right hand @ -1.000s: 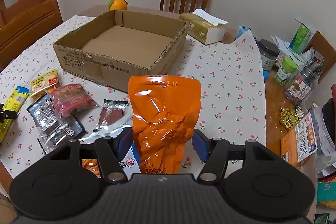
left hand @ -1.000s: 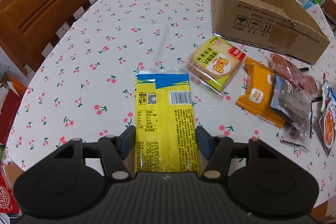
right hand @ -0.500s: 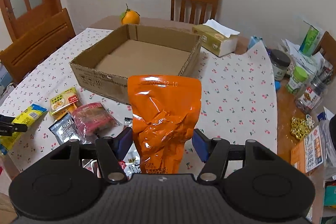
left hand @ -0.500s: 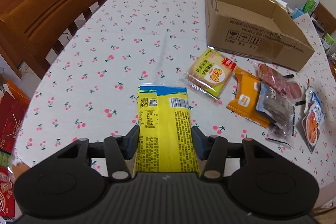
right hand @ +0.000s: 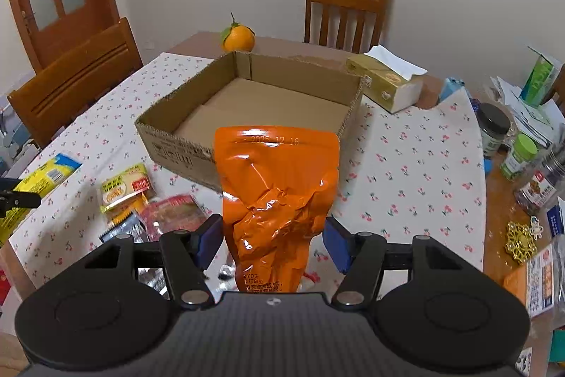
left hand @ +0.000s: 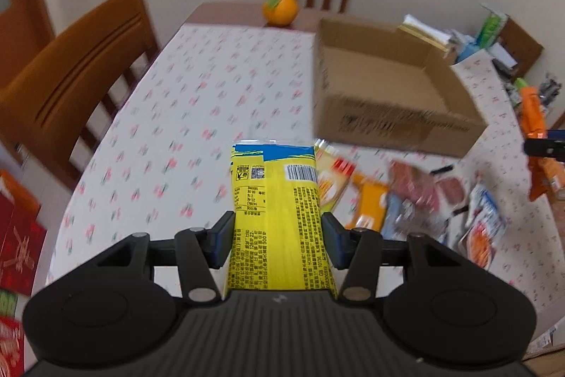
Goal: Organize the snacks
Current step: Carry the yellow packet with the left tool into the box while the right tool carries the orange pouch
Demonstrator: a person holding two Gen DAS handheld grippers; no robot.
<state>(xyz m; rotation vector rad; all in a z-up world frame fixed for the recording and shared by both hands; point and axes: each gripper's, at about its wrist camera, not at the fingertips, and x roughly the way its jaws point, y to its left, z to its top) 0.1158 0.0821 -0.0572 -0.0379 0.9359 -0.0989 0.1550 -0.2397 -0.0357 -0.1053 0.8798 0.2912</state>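
since a second ago both grippers have risen off the cherry-print tablecloth (left hand: pixel 197 101), each carrying its snack upward, and the cardboard box (right hand: pixel 268 101) now shows more of its bare floor from the right wrist view. the left gripper (left hand: pixel 277 237) pinches the yellow packet (left hand: pixel 275 211) across its width, blue pads pressed against both long edges; its jaws drew in a little during the last second and then settled on the packet, which now hangs clear of the cloth with its blue end pointing toward the box. the right gripper (right hand: pixel 273 241) holds the orange pouch (right hand: pixel 277 196) upright by its lower part, the left pad against the crumpled foil, the right pad at its edge, and the pouch's flat top sits in front of the box's near wall in that view. the box stands open and nothing lies inside it. just in front of the box's near wall, loose on the cloth, lie the other snacks: a yellow-green cracker pack (right hand: pixel 123 188), a red pack (right hand: pixel 173 211) and a silver-grey pack (right hand: pixel 123 230) beside it. behind the box sits an orange fruit (right hand: pixel 237 37), and off its right far corner a tissue box (right hand: pixel 386 82). wooden chairs (right hand: pixel 348 13) stand beyond the box.
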